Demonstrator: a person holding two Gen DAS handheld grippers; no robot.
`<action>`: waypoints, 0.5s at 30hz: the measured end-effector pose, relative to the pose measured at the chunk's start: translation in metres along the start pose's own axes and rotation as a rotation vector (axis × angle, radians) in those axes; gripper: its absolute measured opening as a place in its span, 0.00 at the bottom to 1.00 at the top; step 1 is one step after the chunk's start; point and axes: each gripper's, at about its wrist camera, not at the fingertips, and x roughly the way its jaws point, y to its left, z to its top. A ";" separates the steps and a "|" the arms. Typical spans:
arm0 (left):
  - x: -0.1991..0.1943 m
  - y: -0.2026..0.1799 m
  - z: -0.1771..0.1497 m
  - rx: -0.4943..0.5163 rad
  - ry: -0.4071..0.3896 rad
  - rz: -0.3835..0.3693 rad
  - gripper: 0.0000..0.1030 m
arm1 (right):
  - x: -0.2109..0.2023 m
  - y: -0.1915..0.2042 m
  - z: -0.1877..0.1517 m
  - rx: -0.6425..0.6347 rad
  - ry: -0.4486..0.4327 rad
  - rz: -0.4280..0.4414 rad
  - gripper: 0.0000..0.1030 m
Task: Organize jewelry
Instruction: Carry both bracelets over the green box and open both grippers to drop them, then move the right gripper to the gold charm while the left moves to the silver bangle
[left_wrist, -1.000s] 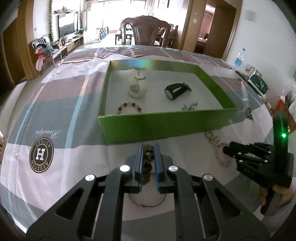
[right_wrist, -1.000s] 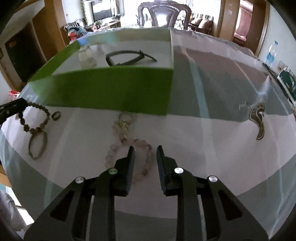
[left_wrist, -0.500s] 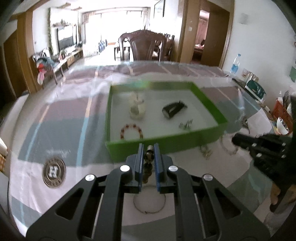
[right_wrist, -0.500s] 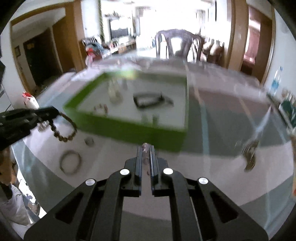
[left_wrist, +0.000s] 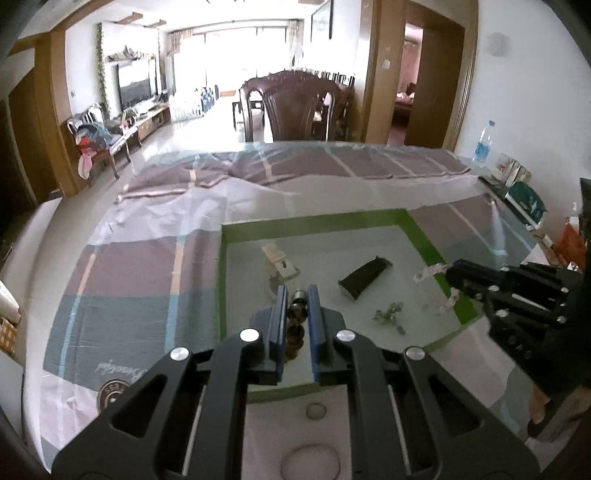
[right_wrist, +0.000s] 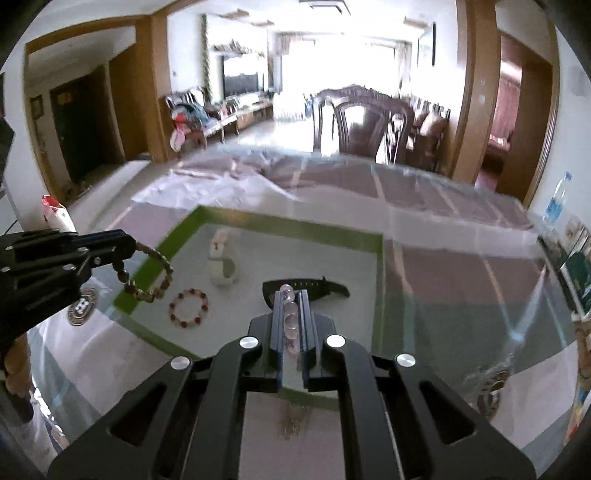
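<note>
Green tray (left_wrist: 424, 236), 2 bracelets held above it.
Left gripper (left_wrist: 297, 295) pinched the brown bead bracelet (right_wrist: 149, 280); right gripper (right_wrist: 291, 295) clamped the pale pink bead bracelet (right_wrist: 290, 314).

Striped tablecloth (left_wrist: 140, 266) under clear plastic, round H logo (right_wrist: 80, 307) printed on it. Dark carved wooden chair (left_wrist: 295, 107) at the far table edge. Water bottle (left_wrist: 483, 144) at the far right. TV (left_wrist: 135, 83) on the left wall, clothes piled on a chair (left_wrist: 94, 134) near it.
</note>
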 end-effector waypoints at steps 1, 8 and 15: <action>0.007 0.000 0.000 -0.002 0.011 0.001 0.11 | 0.005 0.000 -0.001 0.010 0.012 0.004 0.07; 0.038 -0.003 -0.002 -0.010 0.059 -0.015 0.11 | 0.030 -0.002 0.002 0.038 0.044 -0.006 0.08; 0.021 0.006 -0.020 -0.026 0.035 0.020 0.39 | -0.005 -0.013 -0.022 0.042 0.002 -0.023 0.50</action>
